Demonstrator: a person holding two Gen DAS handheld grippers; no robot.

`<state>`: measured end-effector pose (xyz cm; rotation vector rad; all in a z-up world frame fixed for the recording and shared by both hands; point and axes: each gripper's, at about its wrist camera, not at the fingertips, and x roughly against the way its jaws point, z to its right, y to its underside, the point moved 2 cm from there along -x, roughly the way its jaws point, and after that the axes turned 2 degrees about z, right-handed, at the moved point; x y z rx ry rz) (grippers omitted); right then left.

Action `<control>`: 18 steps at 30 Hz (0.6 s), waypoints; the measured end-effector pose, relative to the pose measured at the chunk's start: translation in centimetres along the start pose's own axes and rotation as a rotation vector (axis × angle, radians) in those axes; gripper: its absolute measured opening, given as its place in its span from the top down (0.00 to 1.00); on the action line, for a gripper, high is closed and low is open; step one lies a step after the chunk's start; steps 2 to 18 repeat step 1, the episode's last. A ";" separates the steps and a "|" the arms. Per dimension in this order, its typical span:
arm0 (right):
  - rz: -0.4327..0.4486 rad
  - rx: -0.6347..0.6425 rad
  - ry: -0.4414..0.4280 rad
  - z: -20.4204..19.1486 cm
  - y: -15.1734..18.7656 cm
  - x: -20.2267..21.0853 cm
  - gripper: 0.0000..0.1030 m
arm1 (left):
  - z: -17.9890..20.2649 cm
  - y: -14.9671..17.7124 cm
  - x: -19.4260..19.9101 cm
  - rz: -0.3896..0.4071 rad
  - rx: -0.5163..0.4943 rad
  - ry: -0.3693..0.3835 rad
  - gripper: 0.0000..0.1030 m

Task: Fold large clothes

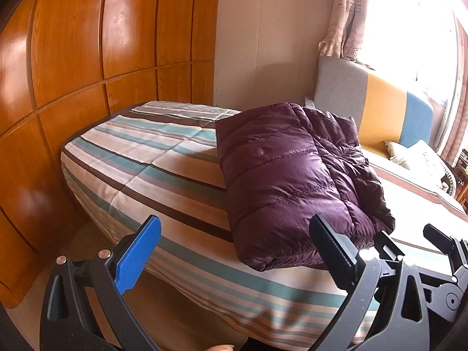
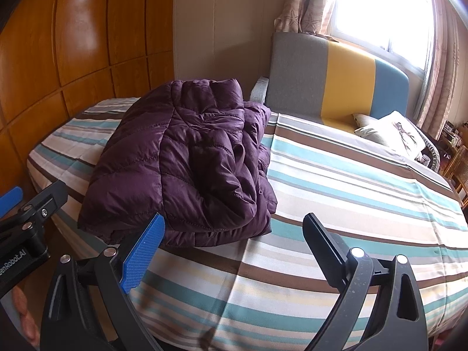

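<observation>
A dark purple quilted down jacket [image 1: 295, 175] lies folded into a thick bundle on the striped bed [image 1: 140, 158]. It also shows in the right wrist view [image 2: 187, 163], on the left part of the bed [image 2: 351, 193]. My left gripper [image 1: 234, 245] is open and empty, held just short of the bed's near edge, with the jacket's near corner between its fingers in view. My right gripper [image 2: 234, 242] is open and empty, held at the near edge, right of the jacket's front. The right gripper also appears at the right edge of the left wrist view [image 1: 438, 251].
A wooden wardrobe [image 1: 73, 87] stands close along the bed's left side. A grey, yellow and blue headboard [image 2: 339, 79] and a pillow [image 2: 392, 131] are at the far end, under a bright window with curtains [image 2: 380, 8]. Wooden floor [image 1: 58, 248] shows below the bed.
</observation>
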<state>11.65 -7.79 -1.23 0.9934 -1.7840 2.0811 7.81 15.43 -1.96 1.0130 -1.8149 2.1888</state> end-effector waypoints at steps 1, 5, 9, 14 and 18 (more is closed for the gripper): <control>-0.001 -0.002 -0.001 0.1 0.0 -0.1 0.08 | 0.0 0.0 0.0 -0.002 0.001 -0.001 0.02; -0.001 -0.002 -0.001 0.1 0.0 -0.1 0.08 | 0.0 0.0 0.0 -0.002 0.001 -0.001 0.02; -0.001 -0.002 -0.001 0.1 0.0 -0.1 0.08 | 0.0 0.0 0.0 -0.002 0.001 -0.001 0.02; -0.001 -0.002 -0.001 0.1 0.0 -0.1 0.08 | 0.0 0.0 0.0 -0.002 0.001 -0.001 0.02; -0.001 -0.002 -0.001 0.1 0.0 -0.1 0.08 | 0.0 0.0 0.0 -0.002 0.001 -0.001 0.02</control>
